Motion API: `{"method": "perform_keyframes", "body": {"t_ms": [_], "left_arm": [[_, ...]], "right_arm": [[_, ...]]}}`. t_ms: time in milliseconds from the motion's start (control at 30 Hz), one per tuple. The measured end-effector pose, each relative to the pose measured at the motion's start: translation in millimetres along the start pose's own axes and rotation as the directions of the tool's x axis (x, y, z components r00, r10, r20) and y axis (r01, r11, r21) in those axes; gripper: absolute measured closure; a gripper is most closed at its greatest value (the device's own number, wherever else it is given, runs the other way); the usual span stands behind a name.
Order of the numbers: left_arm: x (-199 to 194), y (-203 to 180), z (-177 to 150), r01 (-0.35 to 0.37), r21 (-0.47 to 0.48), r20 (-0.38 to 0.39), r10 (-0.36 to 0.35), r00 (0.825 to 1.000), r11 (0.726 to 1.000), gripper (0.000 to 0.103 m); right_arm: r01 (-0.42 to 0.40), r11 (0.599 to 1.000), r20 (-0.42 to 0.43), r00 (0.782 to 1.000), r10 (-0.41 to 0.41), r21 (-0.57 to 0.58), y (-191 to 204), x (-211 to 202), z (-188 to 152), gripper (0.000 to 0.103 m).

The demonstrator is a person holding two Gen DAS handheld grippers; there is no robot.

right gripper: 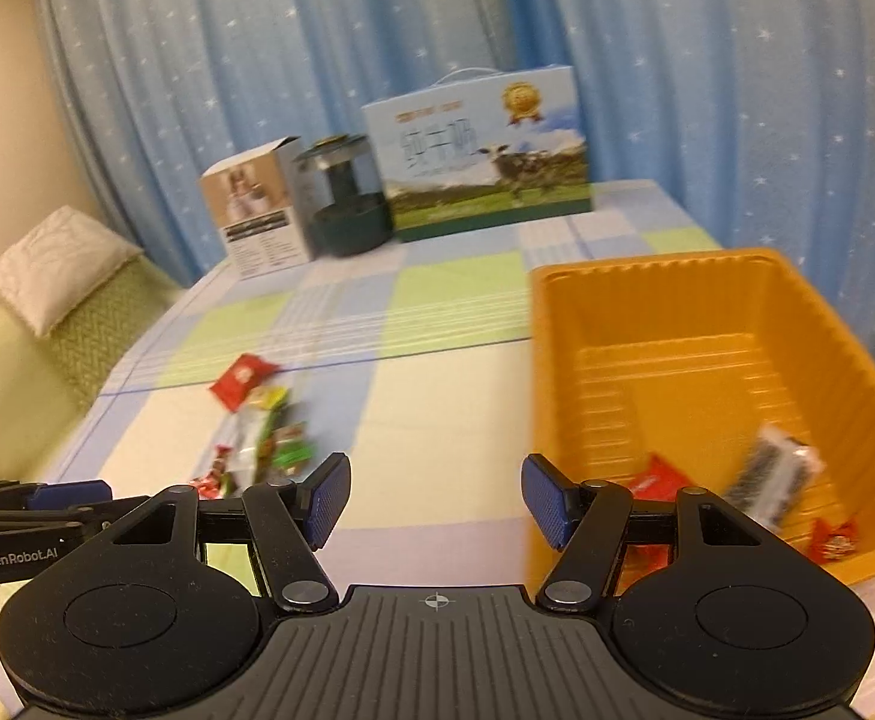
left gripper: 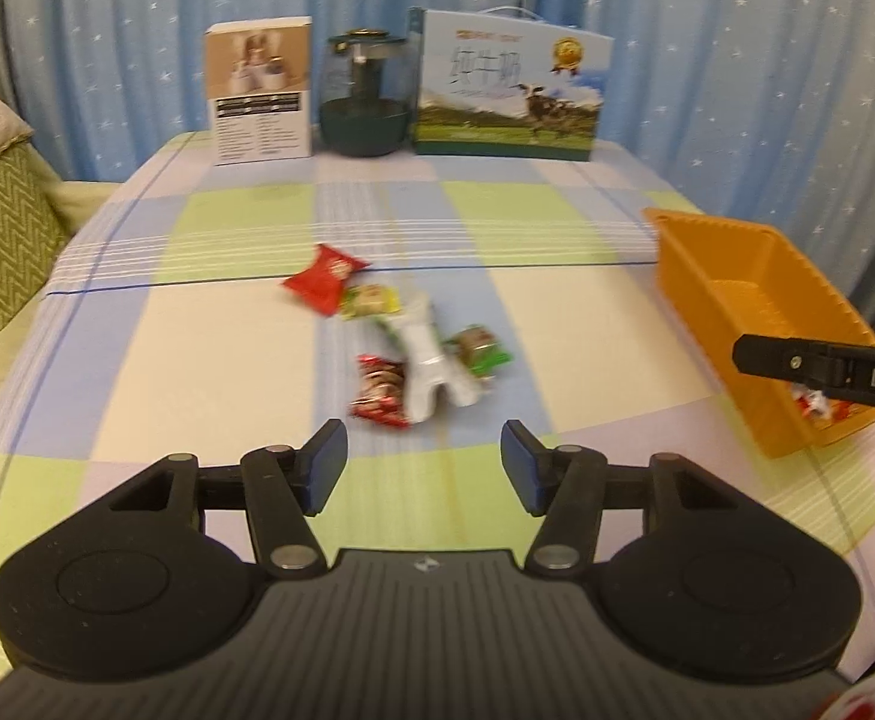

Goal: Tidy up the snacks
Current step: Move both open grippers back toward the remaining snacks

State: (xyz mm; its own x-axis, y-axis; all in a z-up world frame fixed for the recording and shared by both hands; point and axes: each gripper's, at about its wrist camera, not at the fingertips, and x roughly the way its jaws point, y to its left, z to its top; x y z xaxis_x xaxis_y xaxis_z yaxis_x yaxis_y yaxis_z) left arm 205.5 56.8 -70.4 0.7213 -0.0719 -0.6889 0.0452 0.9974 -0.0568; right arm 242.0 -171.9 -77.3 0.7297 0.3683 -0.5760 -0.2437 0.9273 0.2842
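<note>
A small pile of wrapped snacks (left gripper: 404,342) lies mid-desk. The left gripper (left gripper: 424,468) is wide open, holding nothing. The right gripper (right gripper: 436,498) is wide open and holding nothing too. The orange plastic bin (right gripper: 563,360) holds two red packets (right gripper: 653,480) and a silver packet (right gripper: 770,477).

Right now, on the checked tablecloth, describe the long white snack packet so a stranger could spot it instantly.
Start at the orange plastic bin on the table's right side, then look left to the loose pile of snacks mid-table. The long white foil packet lies through the pile's middle, between a red sweet wrapper and a green-ended one. It alone is white and elongated.
</note>
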Motion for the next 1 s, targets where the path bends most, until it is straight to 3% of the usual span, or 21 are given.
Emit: {"method": "perform_keyframes", "body": {"t_ms": [400,567,1000], "left_arm": [[20.0,37.4,3.9,-0.036,0.042,-0.027,0.037,0.999,0.998,0.045],[39.0,47.3,8.3,-0.009,0.018,-0.034,0.01,0.999,1.0,0.046],[84.6,50.4,17.6,0.081,-0.037,-0.067,-0.083,0.994,0.996,0.067]], "right_arm": [[-0.034,0.998,-0.043,0.999,0.031,-0.059,31.7,37.2,-2.8,0.04],[-0.033,0.996,-0.071,0.997,0.028,-0.081,35.9,59.7,-6.1,0.04],[-0.043,0.992,-0.109,0.994,0.03,-0.122,40.5,100.5,-10.1,0.04]]}}
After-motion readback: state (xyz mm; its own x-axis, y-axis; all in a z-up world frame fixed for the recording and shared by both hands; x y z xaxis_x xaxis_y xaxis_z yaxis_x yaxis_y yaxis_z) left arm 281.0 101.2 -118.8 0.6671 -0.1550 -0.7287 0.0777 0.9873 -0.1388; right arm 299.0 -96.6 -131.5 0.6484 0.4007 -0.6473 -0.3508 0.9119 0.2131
